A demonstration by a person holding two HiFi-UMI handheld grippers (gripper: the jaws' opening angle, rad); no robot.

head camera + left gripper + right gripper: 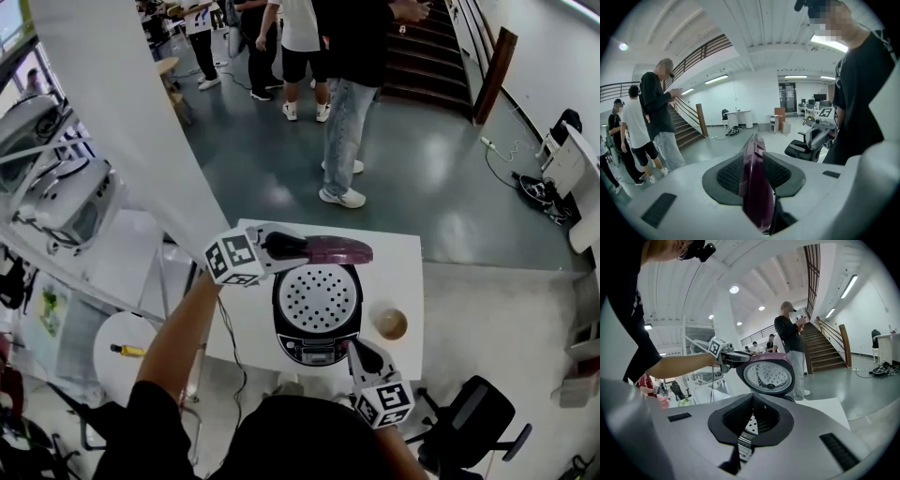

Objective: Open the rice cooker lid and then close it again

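Propping lid open above the rice cooker.
Grasping lid's edge with left gripper, with right gripper clenched empty at rice cooker's front.

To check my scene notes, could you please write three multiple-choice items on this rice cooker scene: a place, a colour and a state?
1. Where does the small cup stand? A. On the table, right of the rice cooker in the head view. B. Inside the cooker. C. On the floor.
2. What colour is the lid outside? A. Green. B. Purple. C. Yellow.
3. How is the lid? A. Shut. B. Raised, gripped by the left tool. C. Lying flat.
Answers: A, it sits on the white top; B, the shell shows purple; B, it stands upright in the grip.
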